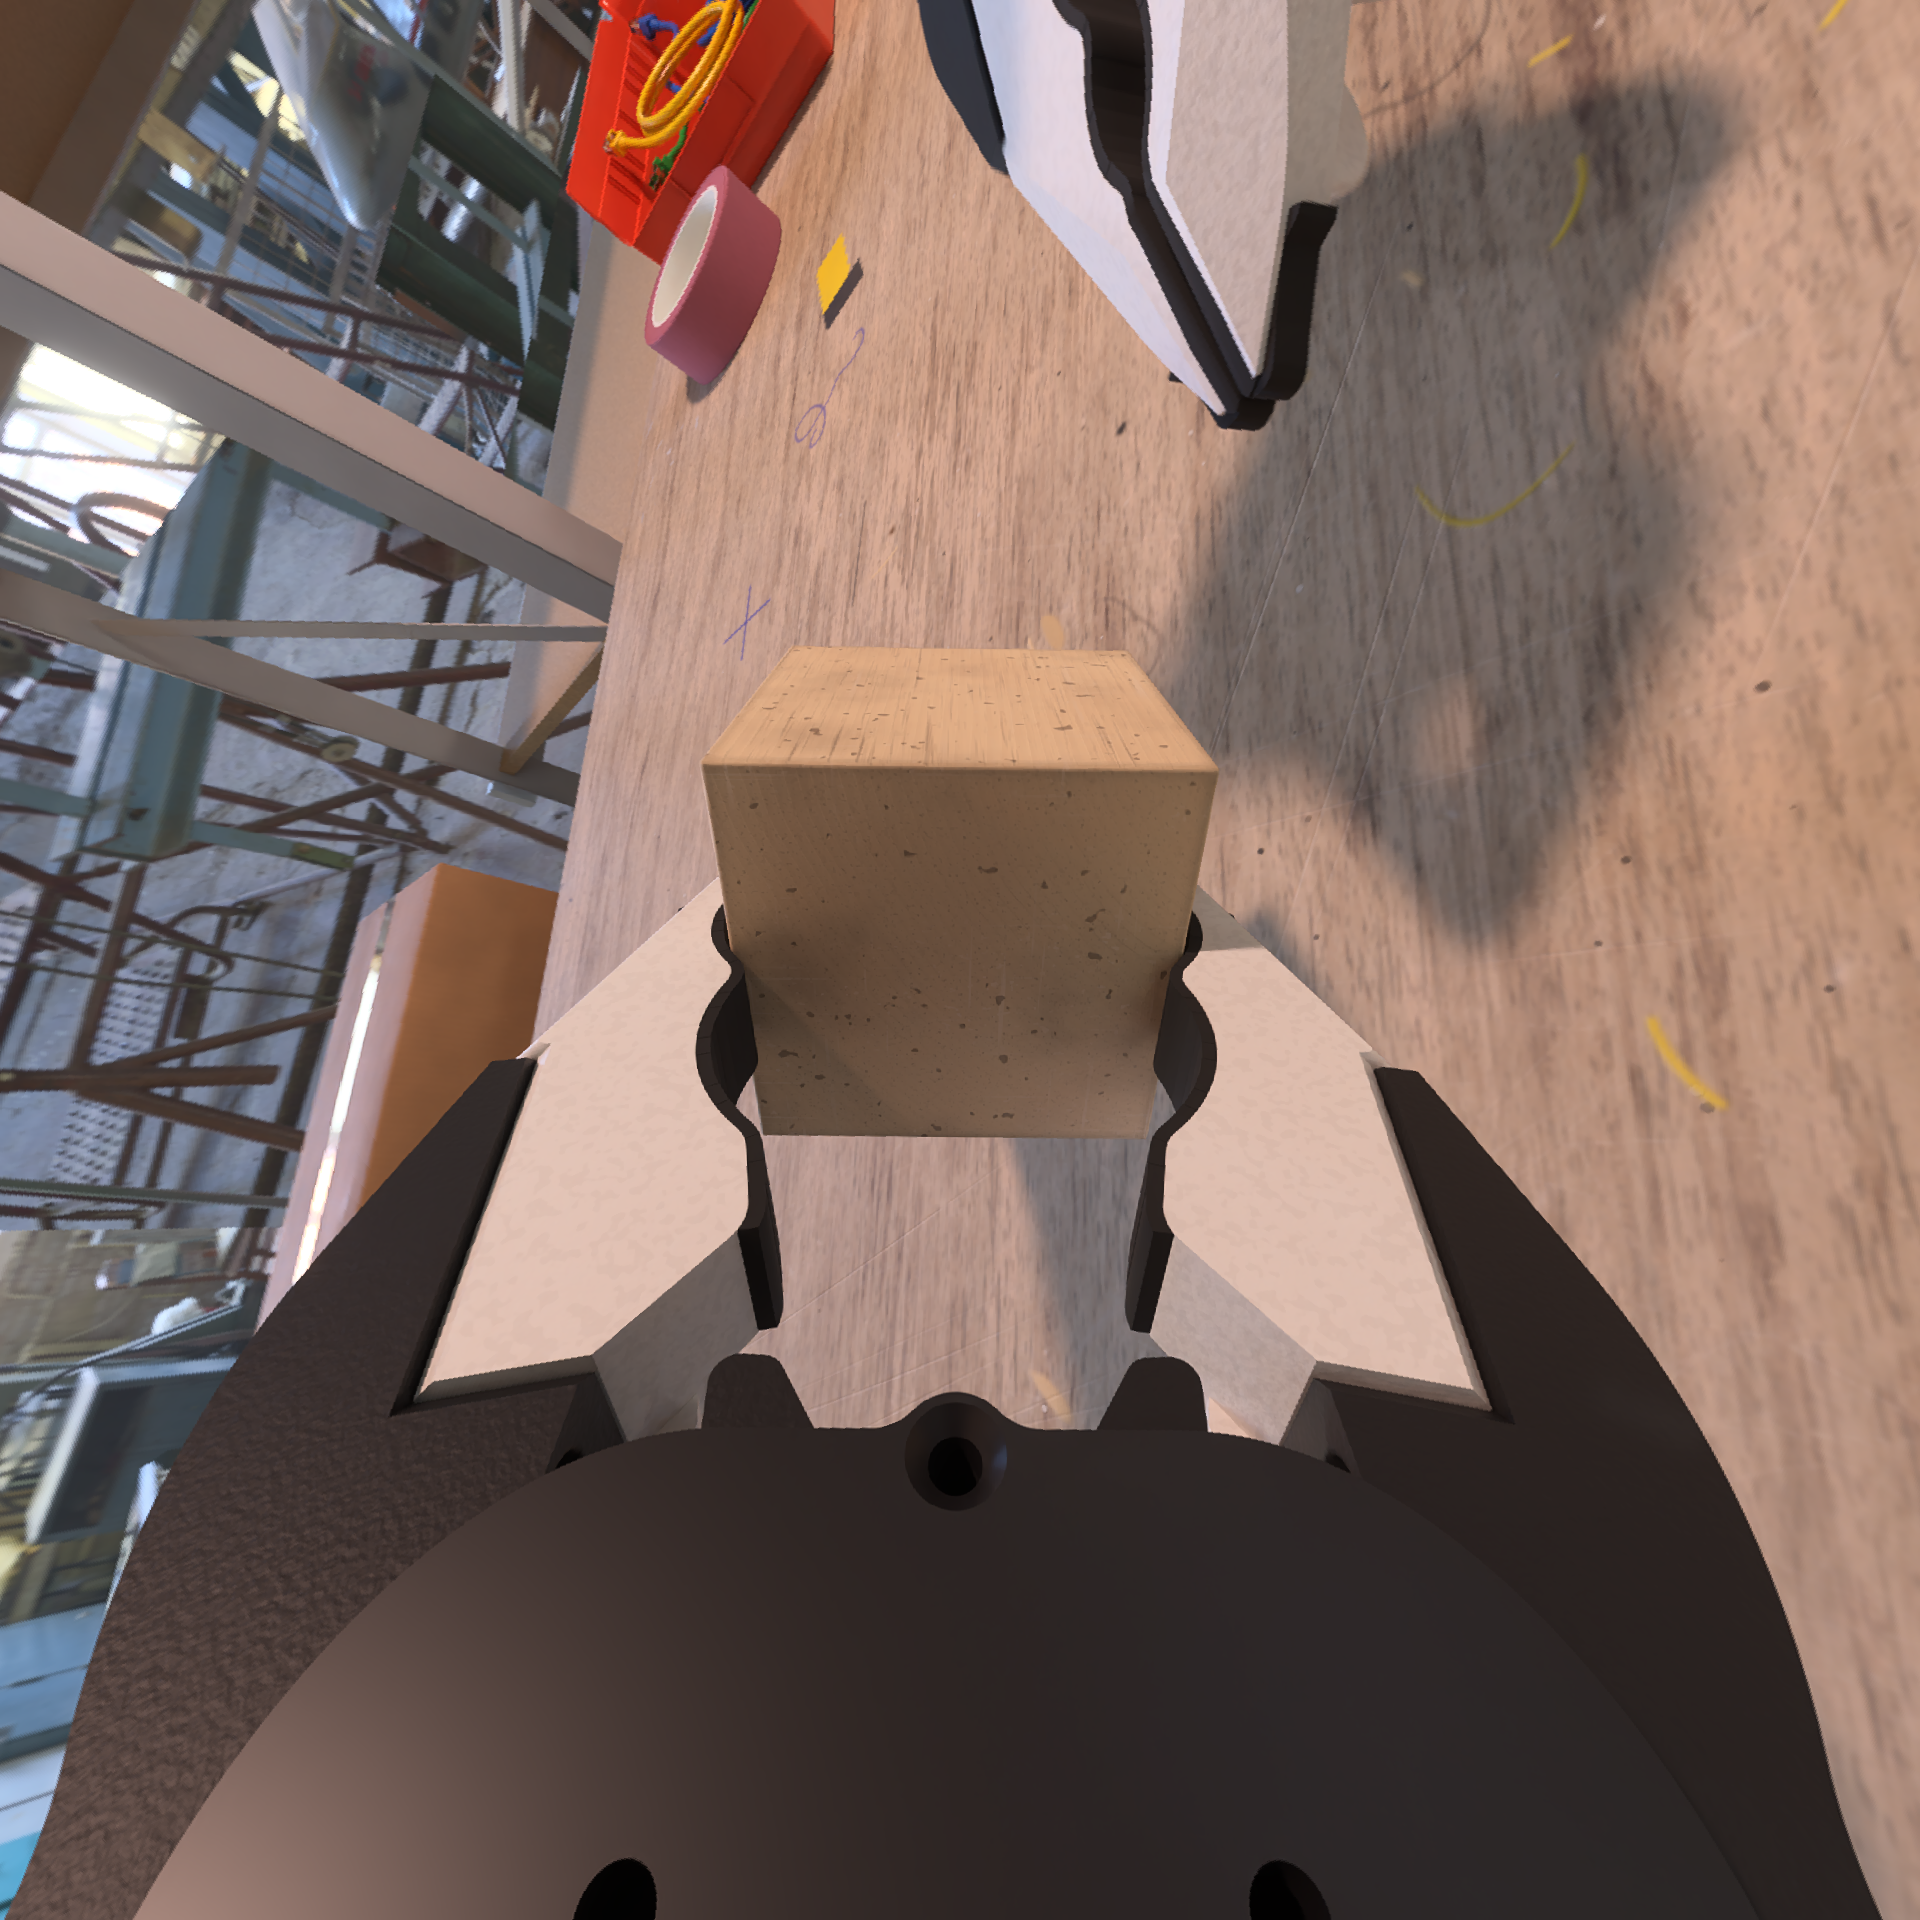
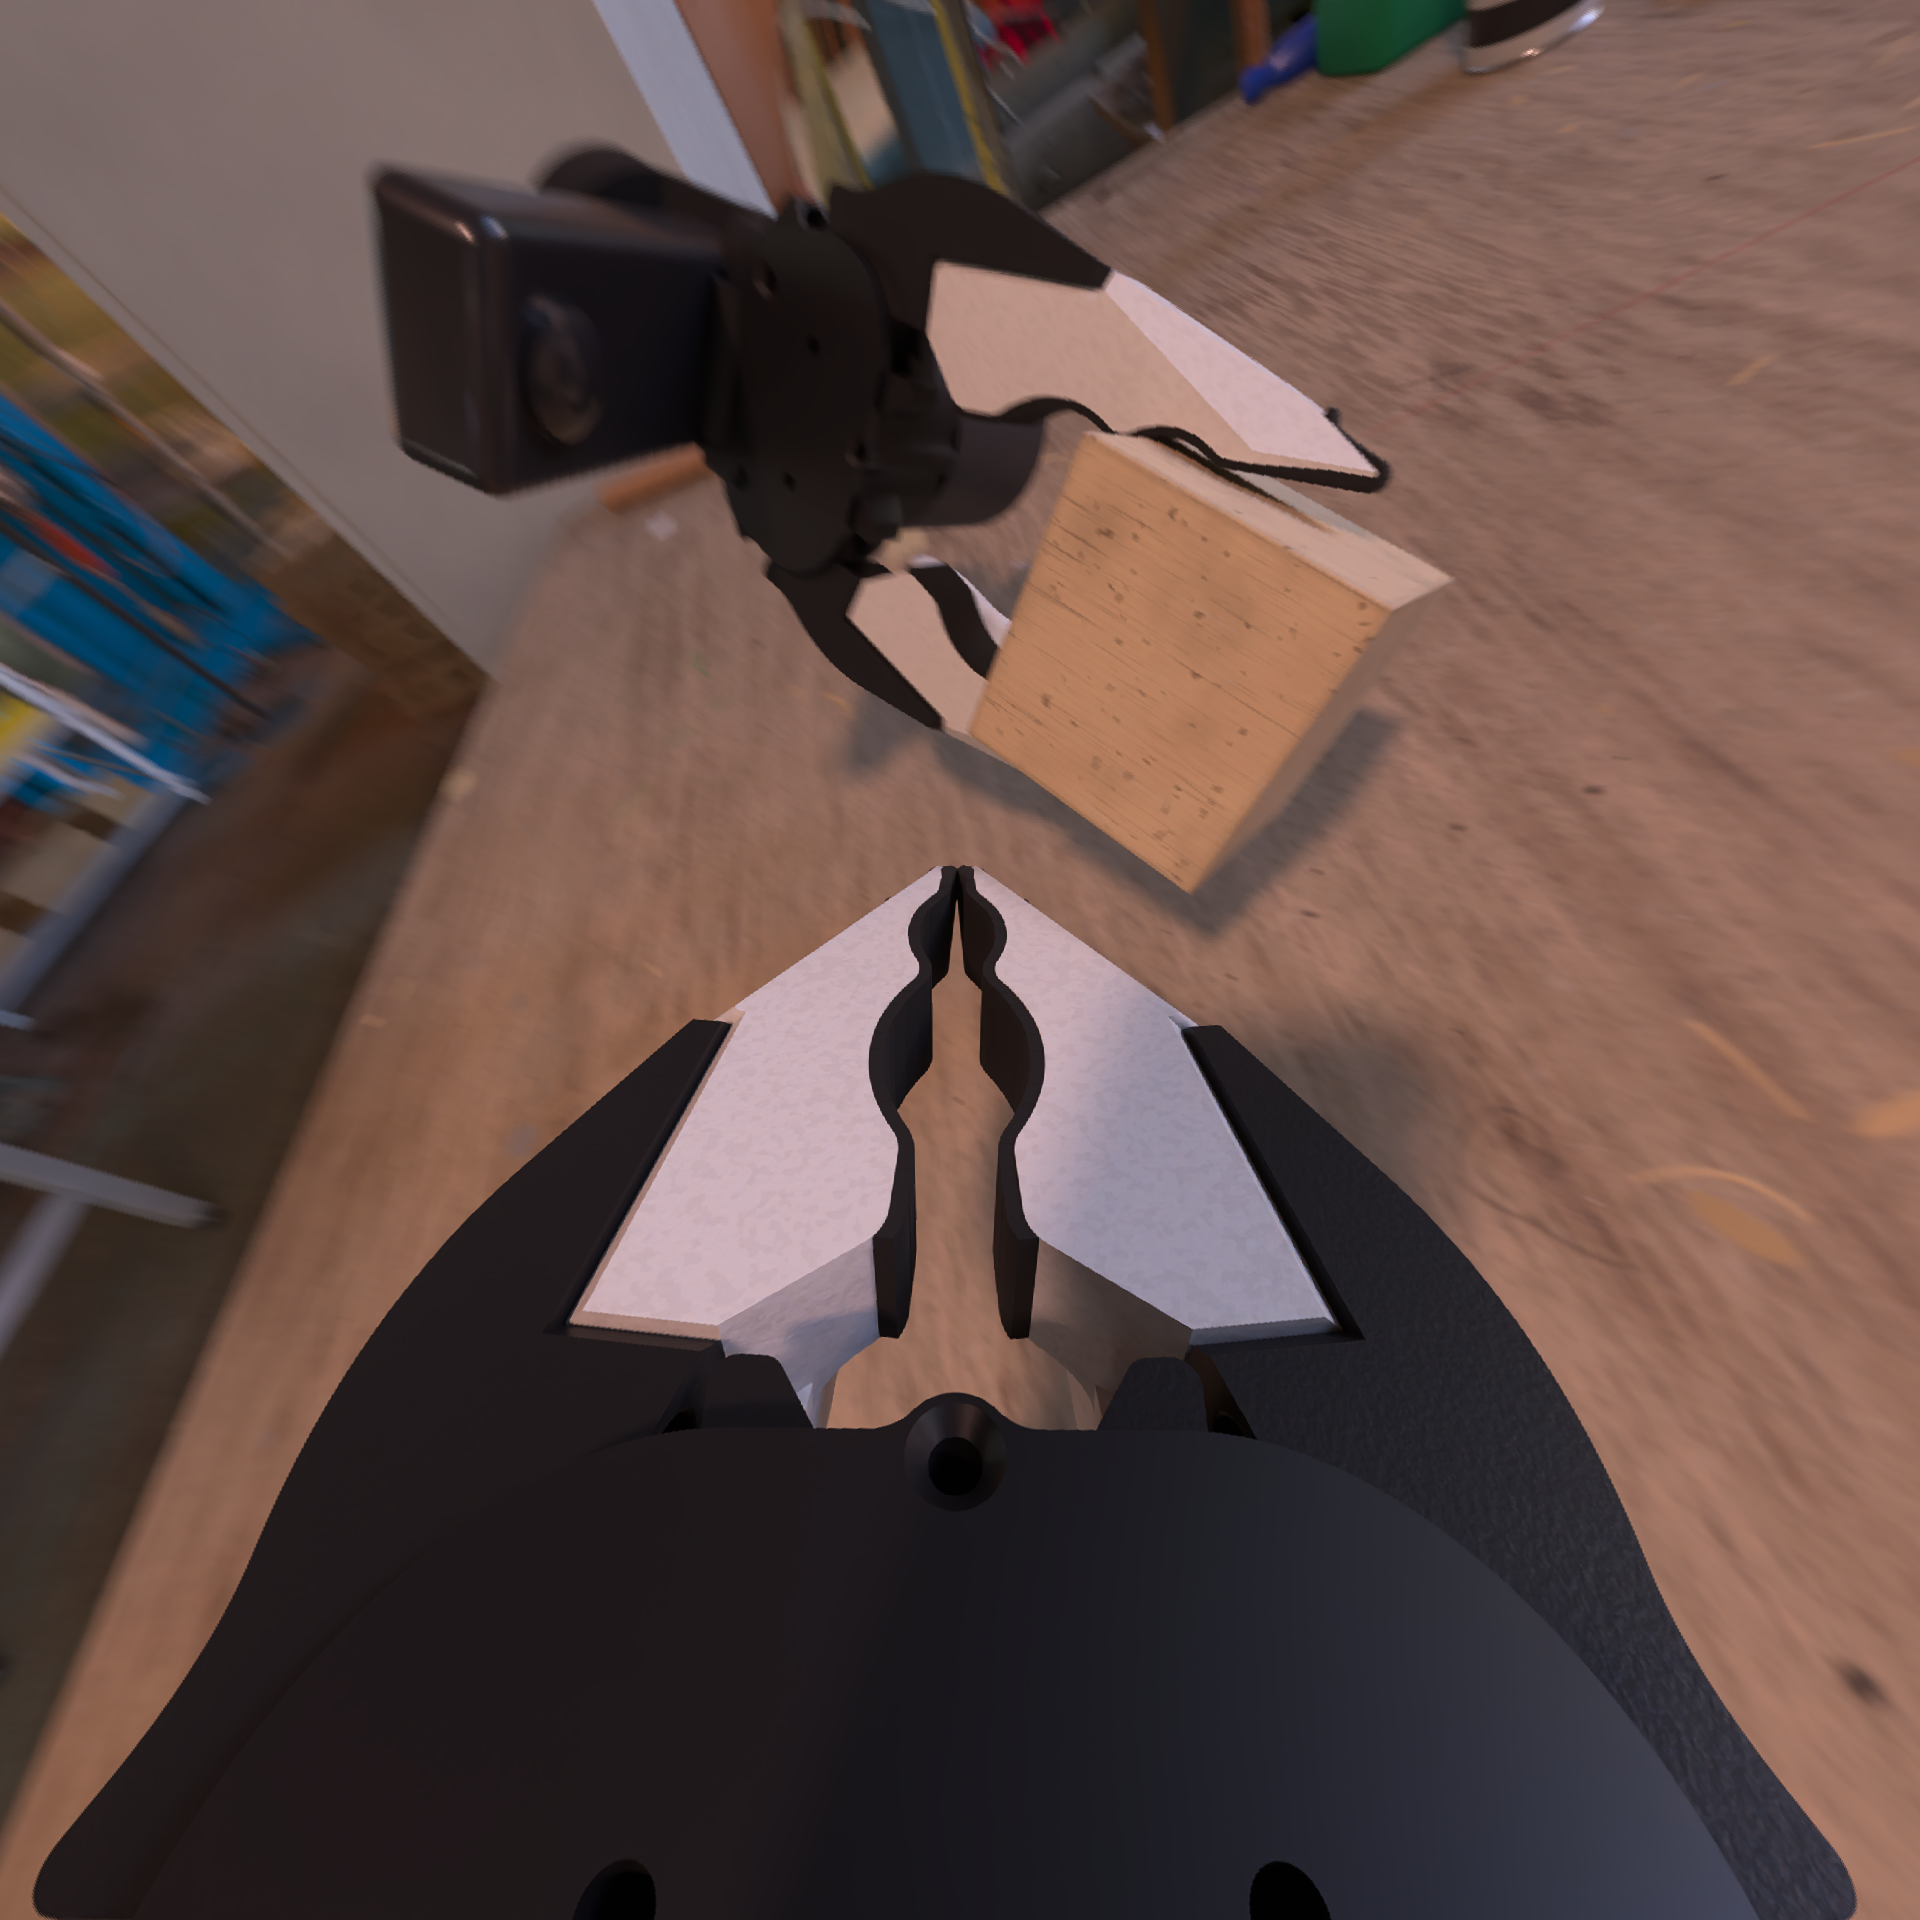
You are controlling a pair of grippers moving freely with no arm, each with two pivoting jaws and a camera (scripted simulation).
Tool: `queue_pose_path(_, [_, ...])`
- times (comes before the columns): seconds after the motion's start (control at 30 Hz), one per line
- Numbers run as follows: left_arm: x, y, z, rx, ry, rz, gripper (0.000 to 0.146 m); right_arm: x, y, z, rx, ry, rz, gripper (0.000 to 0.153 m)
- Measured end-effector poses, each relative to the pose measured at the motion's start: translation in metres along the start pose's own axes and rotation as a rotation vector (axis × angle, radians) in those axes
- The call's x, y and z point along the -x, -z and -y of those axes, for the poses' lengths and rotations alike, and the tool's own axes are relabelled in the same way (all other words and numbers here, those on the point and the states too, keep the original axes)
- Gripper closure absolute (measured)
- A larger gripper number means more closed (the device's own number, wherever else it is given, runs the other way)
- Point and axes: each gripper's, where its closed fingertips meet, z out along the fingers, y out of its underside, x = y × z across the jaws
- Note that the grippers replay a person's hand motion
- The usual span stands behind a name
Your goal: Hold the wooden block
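The wooden block [image 1: 956,883] is a pale speckled cube, gripped between my left gripper's [image 1: 956,925] two fingers and lifted above the wooden table [image 1: 1351,1143]. In the right wrist view the block [image 2: 1184,665] hangs tilted above its shadow on the table, clamped by the left gripper [image 2: 1153,582]. My right gripper [image 2: 957,878] is shut and empty, its tips touching, a short way in front of and below the block. The right gripper also shows in the left wrist view [image 1: 1247,405] beyond the block.
A red box [image 1: 696,104] with yellow cable, a pink tape roll [image 1: 712,275] and a small yellow piece [image 1: 834,272] lie far along the table's edge. Metal shelving [image 1: 260,727] stands beyond that edge. Green and blue items [image 2: 1351,42] sit at the far end.
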Motion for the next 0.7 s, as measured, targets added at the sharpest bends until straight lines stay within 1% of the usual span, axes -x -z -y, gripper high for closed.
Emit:
queue_pose_path(0.07, [0.000,0.001,0.002,-0.010,0.028,-0.019,0.068,0.006,-0.002,0.006,-0.057,-0.081,0.086,0.153])
queue_pose_path(0.1, [0.001,0.003,0.003,-0.013,0.039,-0.028,0.068,0.006,-0.001,0.007,-0.079,-0.108,0.108,0.153])
queue_pose_path(0.13, [0.001,0.003,0.001,-0.009,0.041,-0.036,0.068,0.004,-0.001,0.006,-0.084,-0.083,0.092,0.153])
queue_pose_path(0.17, [0.000,0.004,-0.001,0.003,0.037,-0.043,0.068,0.000,0.000,0.004,-0.069,-0.004,0.036,0.152])
queue_pose_path(0.27, [-0.004,0.003,-0.007,0.017,0.064,-0.077,0.068,-0.015,0.001,-0.003,0.010,0.340,-0.209,0.133])
queue_pose_path(0.3, [-0.006,0.003,-0.008,0.017,0.087,-0.098,0.068,-0.020,0.002,-0.005,0.037,0.421,-0.287,0.130])
queue_pose_path(0.33, [-0.007,0.002,-0.008,0.015,0.108,-0.114,0.068,-0.021,0.002,-0.006,0.045,0.475,-0.337,0.128])
queue_pose_path(0.37, [-0.008,0.002,-0.008,0.011,0.125,-0.127,0.068,-0.023,0.002,-0.005,0.043,0.507,-0.370,0.125])
queue_pose_path(0.43, [-0.009,0.002,-0.008,0.009,0.150,-0.144,0.068,-0.025,0.001,-0.004,0.042,0.516,-0.397,0.125])
queue_pose_path(0.5, [-0.010,0.001,-0.009,0.013,0.149,-0.153,0.068,-0.028,0.001,-0.005,0.052,0.502,-0.413,0.130])
queue_pose_path(0.53, [-0.011,0.001,-0.010,0.020,0.132,-0.154,0.068,-0.027,0.001,-0.009,0.082,0.488,-0.401,0.134])
queue_pose_path(0.57, [-0.013,0.000,-0.011,0.025,0.101,-0.149,0.068,-0.022,-0.002,-0.012,0.114,0.433,-0.354,0.140])
queue_pose_path(0.6, [-0.015,0.000,-0.009,0.017,0.075,-0.146,0.068,-0.010,-0.004,-0.010,0.107,0.333,-0.244,0.147])
queue_pose_path(0.63, [-0.017,0.002,-0.004,-0.012,0.082,-0.154,0.068,0.003,-0.005,-0.005,0.053,0.231,-0.112,0.153])
queue_pose_path(0.67, [-0.017,0.004,0.000,-0.031,0.102,-0.171,0.068,0.010,-0.004,-0.002,0.011,0.174,-0.030,0.153])
queue_pose_path(0.7, [-0.016,0.005,0.001,-0.026,0.102,-0.176,0.068,0.010,-0.003,-0.002,0.000,0.142,-0.006,0.153])
